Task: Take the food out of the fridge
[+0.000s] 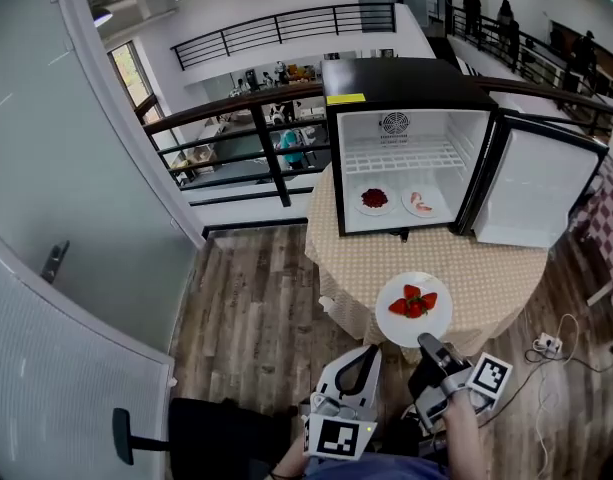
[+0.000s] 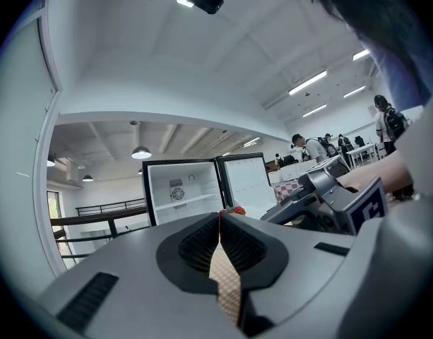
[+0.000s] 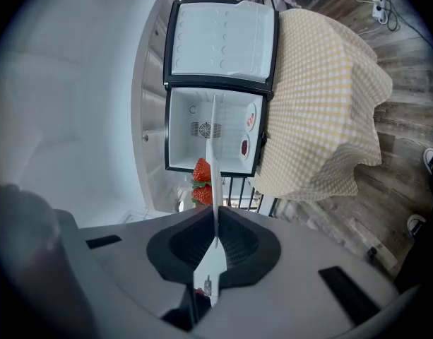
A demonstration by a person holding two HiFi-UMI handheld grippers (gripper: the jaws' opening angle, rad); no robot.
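Starting nearest the person, we are finding the left tongs (image 1: 364, 360) closed on themselves and carrying nothing. Their own view is showing the pads meeting at the tip, with only checked cloth visible through the sliver below.

Just beside them, the right tongs (image 1: 427, 344) are pinching the near rim of a white plate (image 1: 418, 330). They are standing narrow, and their own view is showing the rim edge-on between the pads. We are seeing strawberries (image 1: 413, 303) piled at the plate's middle. The plate is sitting at the near edge of the bench (image 1: 486, 283); we cannot tell whether it is resting on it or hanging just above.

We are judging the plate stiff, glazed and slippery, and breakable if dropped. The berries are looking soft, light and free to roll, so a rim hold kept level is suiting this load.

Farther back, the fridge (image 1: 406, 86) is standing open on the bench. We are noting two more servings on its floor, dark red food (image 1: 374, 198) and pinkish food (image 1: 422, 202), lying apart from each other.
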